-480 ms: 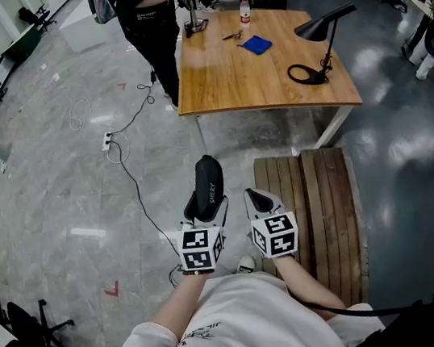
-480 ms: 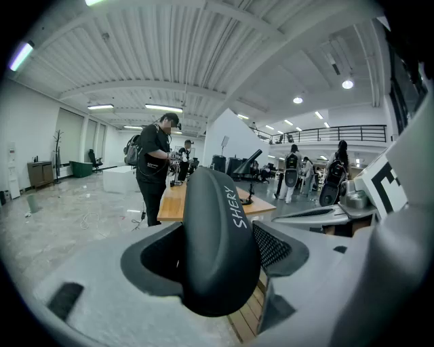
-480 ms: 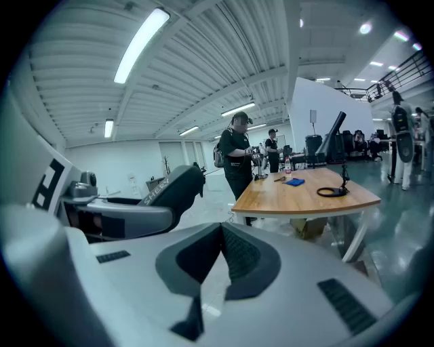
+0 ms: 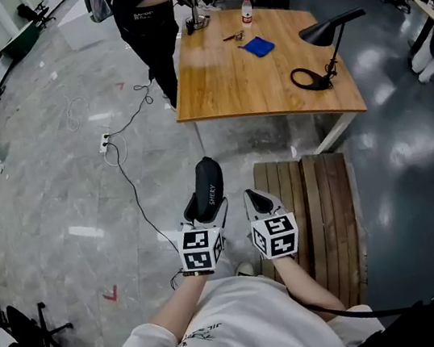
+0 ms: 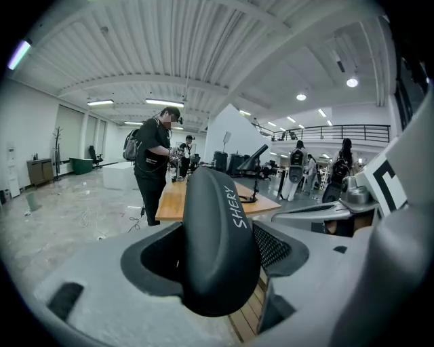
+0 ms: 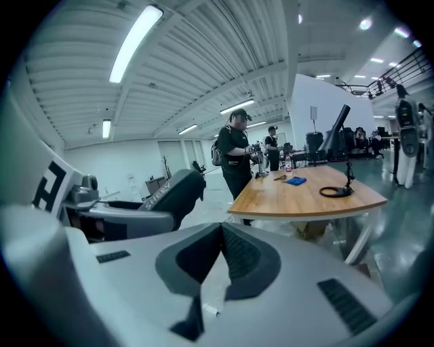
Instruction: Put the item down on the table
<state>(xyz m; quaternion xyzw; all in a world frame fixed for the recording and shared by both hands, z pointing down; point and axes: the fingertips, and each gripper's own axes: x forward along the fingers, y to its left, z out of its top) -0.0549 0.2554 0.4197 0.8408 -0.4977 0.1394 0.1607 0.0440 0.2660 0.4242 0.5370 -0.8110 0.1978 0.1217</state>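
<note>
A black oblong case (image 4: 205,188) with white lettering on its side is held in my left gripper (image 4: 206,209). The jaws stand wide around it and press on both its sides. It fills the middle of the left gripper view, the case (image 5: 220,237) pointing toward the wooden table (image 5: 178,198). My right gripper (image 4: 259,199) is beside it on the right, shut with nothing between its tips (image 6: 220,228). Both are held over the floor, well short of the table (image 4: 259,80). In the right gripper view the case (image 6: 169,190) shows at the left.
On the table stand a black desk lamp (image 4: 326,37), a blue cloth (image 4: 257,44), a bottle (image 4: 244,11) and small tools. A person (image 4: 143,17) stands at its far left corner. A slatted wooden pallet (image 4: 313,210) lies below right. A cable (image 4: 132,178) crosses the floor.
</note>
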